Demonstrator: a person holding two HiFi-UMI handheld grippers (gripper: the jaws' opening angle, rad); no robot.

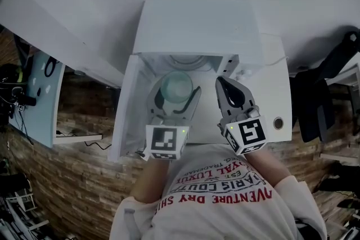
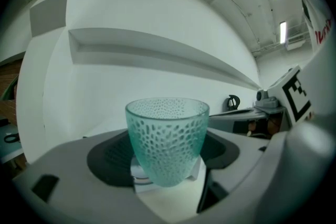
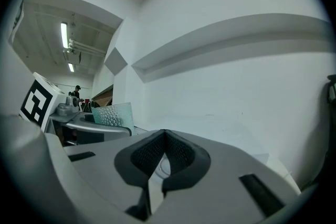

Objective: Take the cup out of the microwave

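A teal dimpled glass cup [image 1: 176, 87] [image 2: 167, 139] hangs upright in front of the open white microwave [image 1: 197, 25]. My left gripper [image 1: 178, 94] [image 2: 167, 168] is shut on it, with one jaw on each side of its lower half. The cup's rim shows bare above the jaws. Just to the right, my right gripper [image 1: 220, 83] [image 3: 165, 136] is shut with nothing in it, level with the microwave's mouth. In the right gripper view the cup [image 3: 113, 114] shows at the left, above the left gripper's jaw.
The microwave door [image 1: 126, 115] stands swung open to the left. A round knob [image 1: 278, 122] sits on the panel at the right. A white wall with a ledge [image 2: 157, 50] lies behind. A light blue cabinet [image 1: 42, 93] stands at the far left over brick-patterned flooring.
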